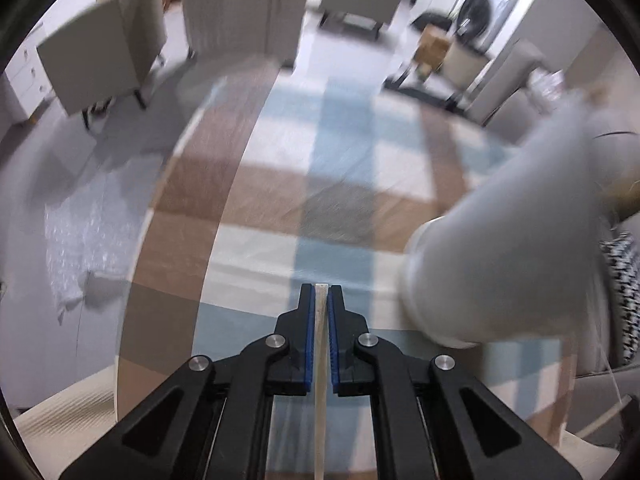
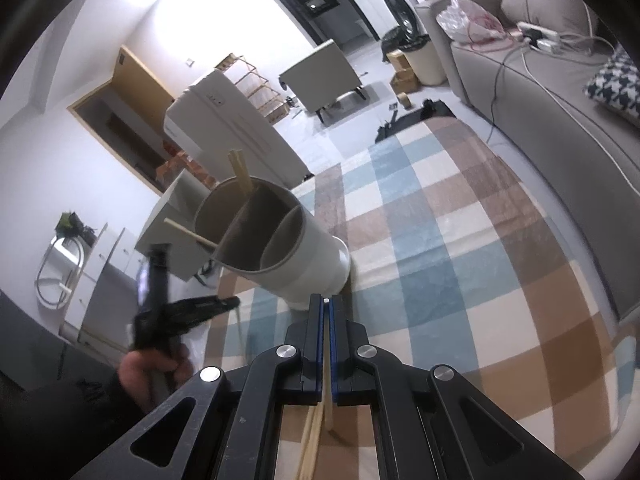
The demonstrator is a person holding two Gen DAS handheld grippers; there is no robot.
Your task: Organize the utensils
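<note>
Jaws of the left gripper (image 1: 320, 300) are closed on a single pale chopstick (image 1: 320, 380) that runs straight down between the blue pads (image 1: 309, 340). Jaws of the right gripper (image 2: 327, 312) are likewise clamped on a chopstick (image 2: 329, 400), with several more sticks (image 2: 310, 448) bunched below them. Under both grippers lies a checked cloth (image 2: 460, 264) of blue, brown and white covering the table. Just beyond the right gripper, near the cloth's left edge in the right wrist view, a grey holder (image 2: 296, 256) with three compartments is tilted toward the camera; two chopsticks (image 2: 240, 170) poke from its far compartment and another stick (image 2: 188, 232) juts from its left side. In the left wrist view the holder (image 1: 500, 248) is blurred, at the right. To the holder's left, a hand (image 2: 156, 368) carries the left gripper (image 2: 236, 302). Further off are chairs, a sofa (image 2: 560, 92) and a washing machine (image 1: 480, 12).
</note>
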